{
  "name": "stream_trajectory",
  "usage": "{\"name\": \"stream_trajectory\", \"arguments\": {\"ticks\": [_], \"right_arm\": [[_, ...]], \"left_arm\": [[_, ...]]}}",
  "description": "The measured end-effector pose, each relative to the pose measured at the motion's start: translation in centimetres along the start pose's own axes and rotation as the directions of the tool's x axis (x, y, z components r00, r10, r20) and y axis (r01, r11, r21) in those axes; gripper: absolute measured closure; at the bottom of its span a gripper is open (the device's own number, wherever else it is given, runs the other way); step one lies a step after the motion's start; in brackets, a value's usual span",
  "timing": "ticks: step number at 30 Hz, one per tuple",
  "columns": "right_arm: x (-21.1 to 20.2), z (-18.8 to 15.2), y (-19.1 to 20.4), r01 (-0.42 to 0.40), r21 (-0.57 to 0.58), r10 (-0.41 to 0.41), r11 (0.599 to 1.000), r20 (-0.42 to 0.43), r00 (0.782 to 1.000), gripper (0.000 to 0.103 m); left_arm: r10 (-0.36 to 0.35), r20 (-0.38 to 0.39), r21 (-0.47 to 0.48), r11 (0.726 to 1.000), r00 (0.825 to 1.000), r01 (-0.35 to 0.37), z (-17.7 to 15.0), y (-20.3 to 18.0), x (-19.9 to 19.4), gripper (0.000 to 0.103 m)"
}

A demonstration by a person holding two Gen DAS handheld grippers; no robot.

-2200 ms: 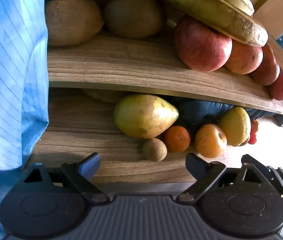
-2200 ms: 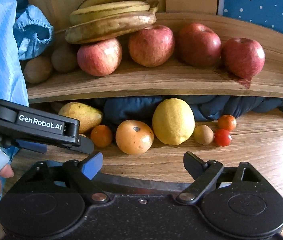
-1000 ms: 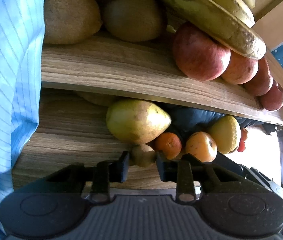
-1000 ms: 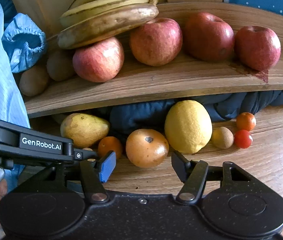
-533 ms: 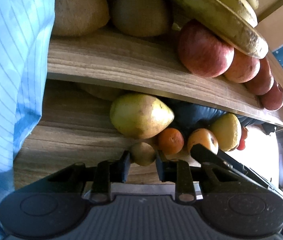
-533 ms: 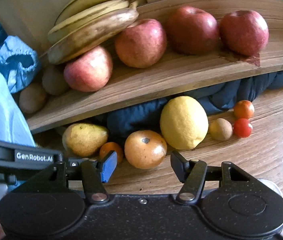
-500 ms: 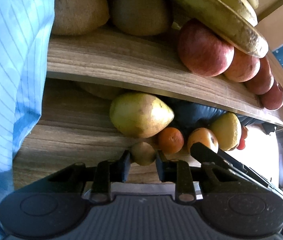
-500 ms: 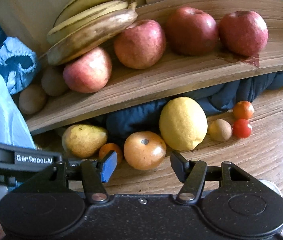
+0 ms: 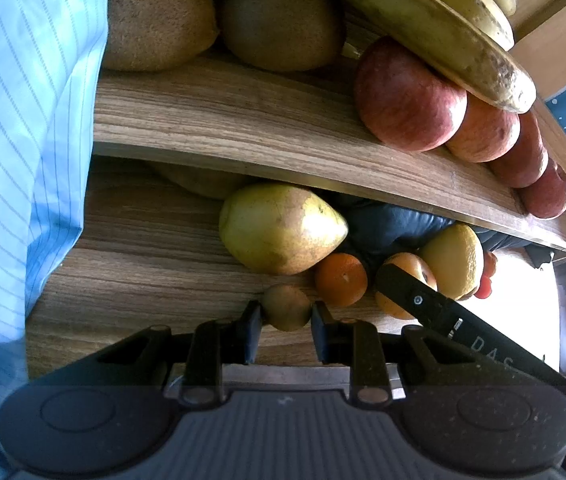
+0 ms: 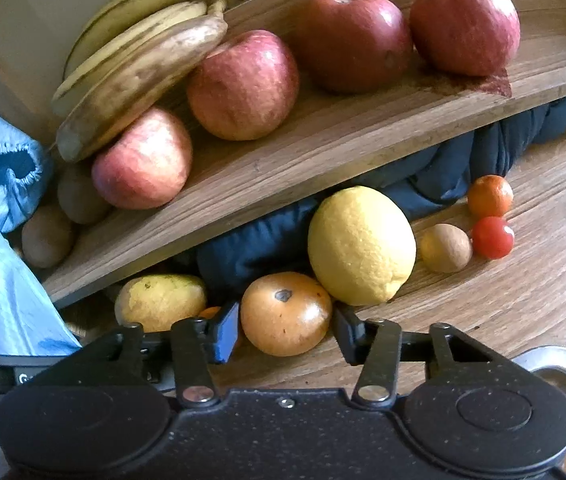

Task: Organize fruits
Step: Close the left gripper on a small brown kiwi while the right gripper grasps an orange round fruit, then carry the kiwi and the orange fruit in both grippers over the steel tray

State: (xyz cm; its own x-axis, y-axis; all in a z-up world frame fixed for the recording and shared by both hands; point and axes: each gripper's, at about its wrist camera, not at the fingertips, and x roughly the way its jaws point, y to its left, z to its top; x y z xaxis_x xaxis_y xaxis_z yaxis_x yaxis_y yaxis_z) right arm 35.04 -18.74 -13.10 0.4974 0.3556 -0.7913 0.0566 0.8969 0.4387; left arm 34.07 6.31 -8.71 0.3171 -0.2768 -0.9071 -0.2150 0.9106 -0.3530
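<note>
The left gripper clamps a small brown fruit between its pads on the wooden tabletop, just in front of a pear and a small orange. The right gripper is closing its jaws around a round orange fruit, which sits between the fingers; the left pad is at its skin, the right just short of it. A lemon lies touching that fruit, with another brown fruit, a tomato and a tangerine to its right. On the shelf above rest four apples, bananas and two kiwis. A dark cloth is bunched under the shelf; a blue sleeve hangs at left.
</note>
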Motion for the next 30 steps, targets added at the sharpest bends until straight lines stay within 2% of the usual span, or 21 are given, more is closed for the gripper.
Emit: {"name": "stream_trajectory", "arguments": {"ticks": [12, 30], "right_arm": [[-1.2, -0.3, -0.2, -0.013, -0.003, 0.014, 1.000, 0.013, 1.000, 0.053], [-6.8, -2.3, -1.6, -0.017, -0.010, 0.018, 1.000, 0.102, 0.995, 0.053]], "left_arm": [[-0.002, 0.008, 0.021, 1.000, 1.000, 0.002, -0.4, -0.8, -0.3, 0.074], [-0.016, 0.018, 0.106, 0.994, 1.000, 0.014, -3.5, -4.0, -2.1, 0.074]]}}
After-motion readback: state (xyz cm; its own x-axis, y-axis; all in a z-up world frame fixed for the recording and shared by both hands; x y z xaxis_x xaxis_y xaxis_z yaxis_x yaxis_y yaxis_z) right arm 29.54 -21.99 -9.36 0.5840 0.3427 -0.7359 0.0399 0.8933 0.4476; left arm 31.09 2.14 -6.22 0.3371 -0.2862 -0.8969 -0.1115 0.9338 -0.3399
